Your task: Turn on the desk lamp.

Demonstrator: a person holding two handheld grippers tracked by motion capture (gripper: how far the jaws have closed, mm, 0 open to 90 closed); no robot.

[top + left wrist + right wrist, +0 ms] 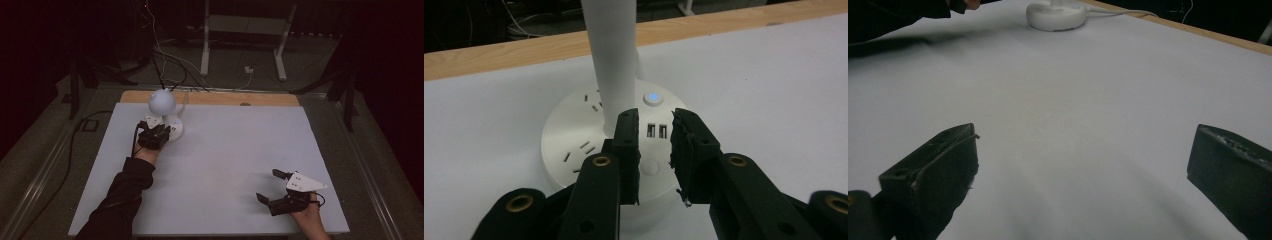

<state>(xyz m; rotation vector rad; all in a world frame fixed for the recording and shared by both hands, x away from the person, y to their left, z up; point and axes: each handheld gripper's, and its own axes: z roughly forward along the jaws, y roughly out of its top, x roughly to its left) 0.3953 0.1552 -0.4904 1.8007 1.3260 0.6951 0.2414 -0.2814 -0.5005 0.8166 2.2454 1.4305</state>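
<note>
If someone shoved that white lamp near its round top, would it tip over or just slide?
Probably slide or rock rather than topple: the lamp stands on a wide round base. Its thin stalk under the ball head may flex. The trailing cord could drag.

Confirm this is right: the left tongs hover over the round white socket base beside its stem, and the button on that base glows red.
Not red: the left gripper view shows the button on the socket base glowing blue. The left tongs do hover beside the stem.
</note>
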